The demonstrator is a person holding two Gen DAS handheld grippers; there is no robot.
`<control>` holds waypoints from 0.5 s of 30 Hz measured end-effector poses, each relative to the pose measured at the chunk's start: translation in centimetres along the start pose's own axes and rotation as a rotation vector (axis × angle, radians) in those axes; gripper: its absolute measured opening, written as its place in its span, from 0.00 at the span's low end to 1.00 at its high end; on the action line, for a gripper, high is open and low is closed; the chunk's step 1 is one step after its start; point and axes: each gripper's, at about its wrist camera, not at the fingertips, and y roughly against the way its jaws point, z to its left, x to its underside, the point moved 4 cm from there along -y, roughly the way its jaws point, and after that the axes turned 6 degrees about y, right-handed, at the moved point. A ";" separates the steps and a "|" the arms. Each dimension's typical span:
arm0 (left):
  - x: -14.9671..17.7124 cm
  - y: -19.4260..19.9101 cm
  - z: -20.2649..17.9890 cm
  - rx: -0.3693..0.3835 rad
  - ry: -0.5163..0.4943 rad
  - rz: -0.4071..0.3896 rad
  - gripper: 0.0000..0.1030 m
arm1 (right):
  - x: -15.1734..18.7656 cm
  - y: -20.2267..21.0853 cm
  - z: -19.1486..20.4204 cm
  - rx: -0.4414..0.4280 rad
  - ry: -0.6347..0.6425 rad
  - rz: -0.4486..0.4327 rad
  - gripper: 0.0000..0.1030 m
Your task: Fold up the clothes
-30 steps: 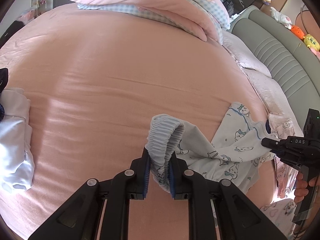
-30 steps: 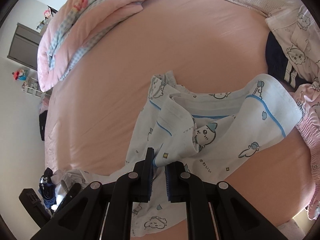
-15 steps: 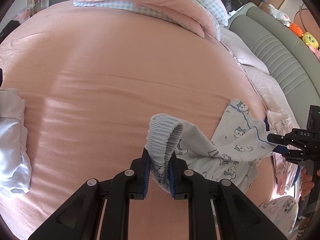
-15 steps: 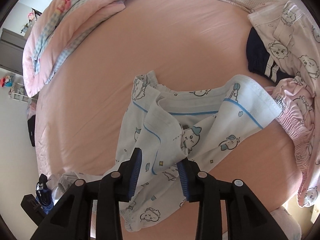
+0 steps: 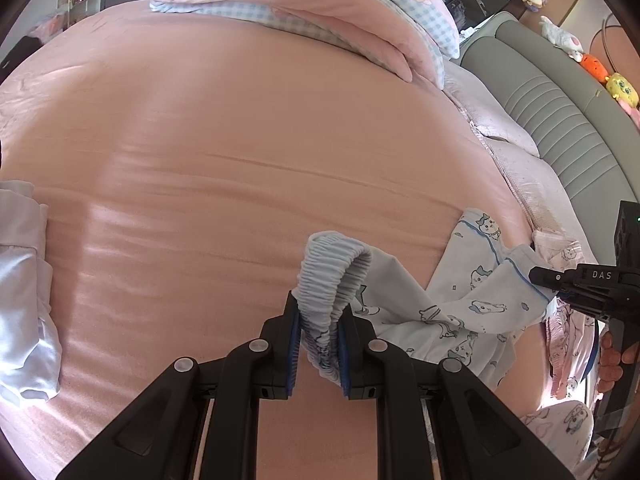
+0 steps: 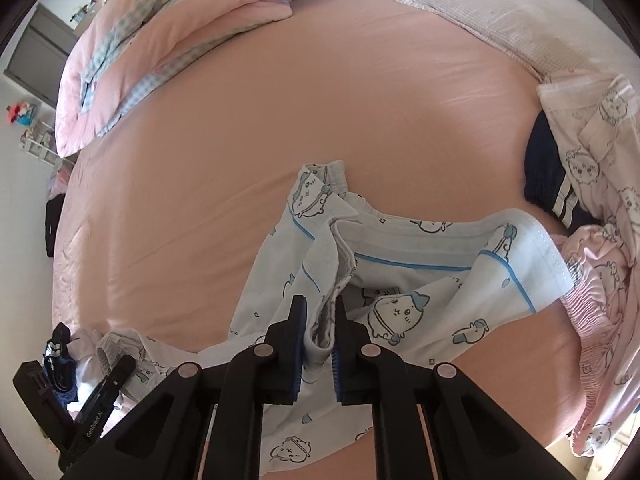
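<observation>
- Low at centre of the left wrist view, the left gripper [image 5: 318,350] clamps the pants' [image 5: 448,300] elastic waistband [image 5: 332,276]; white clothes [image 5: 24,312] show at left.
- Only the right wrist view shows the right gripper [image 6: 318,340] closing, cloth pinched between its jaws, on the bed [image 6: 280,120].

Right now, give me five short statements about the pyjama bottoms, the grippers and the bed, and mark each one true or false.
1. The left gripper is clamped on the gathered elastic waistband. True.
2. The right gripper has nothing between its jaws. False: its jaws are closing on a fold of the light blue pyjama bottoms.
3. The pyjama bottoms carry plain red stripes. False: they show cartoon animals and blue piping.
4. A folded pink and blue-checked quilt lies at the far end of the pink sheet. True.
5. The bottoms are already folded into a neat square. False: they hang rumpled between the grippers.
</observation>
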 end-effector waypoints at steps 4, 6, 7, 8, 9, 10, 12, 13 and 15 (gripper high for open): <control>-0.6 0.4 -0.1 0.004 -0.003 -0.016 0.13 | -0.9 1.3 1.7 -0.014 0.052 -0.022 0.09; -1.0 0.4 0.0 0.006 -0.001 -0.019 0.13 | -1.6 1.6 2.4 -0.064 0.064 -0.028 0.09; -1.2 0.4 0.1 0.006 0.000 -0.019 0.13 | -2.0 1.5 2.7 -0.085 0.067 -0.029 0.09; -1.4 0.3 0.2 0.005 0.002 -0.021 0.13 | -2.3 1.2 2.8 -0.097 0.069 -0.027 0.09; -1.6 0.2 0.2 0.006 0.003 -0.022 0.13 | -2.7 0.9 3.0 -0.110 0.070 -0.026 0.09; -1.7 0.0 0.3 0.009 0.006 -0.022 0.13 | -2.9 0.5 3.1 -0.125 0.069 -0.023 0.08; -2.0 -0.2 0.4 0.015 0.013 -0.019 0.13 | -3.3 -0.3 3.1 -0.169 0.052 -0.012 0.07; -2.1 -0.3 0.4 0.017 0.014 -0.017 0.13 | -3.8 -0.9 3.1 -0.200 0.037 0.000 0.07; -2.4 -0.5 0.4 0.013 0.009 -0.019 0.12 | -4.6 -1.9 3.1 -0.239 0.016 0.016 0.07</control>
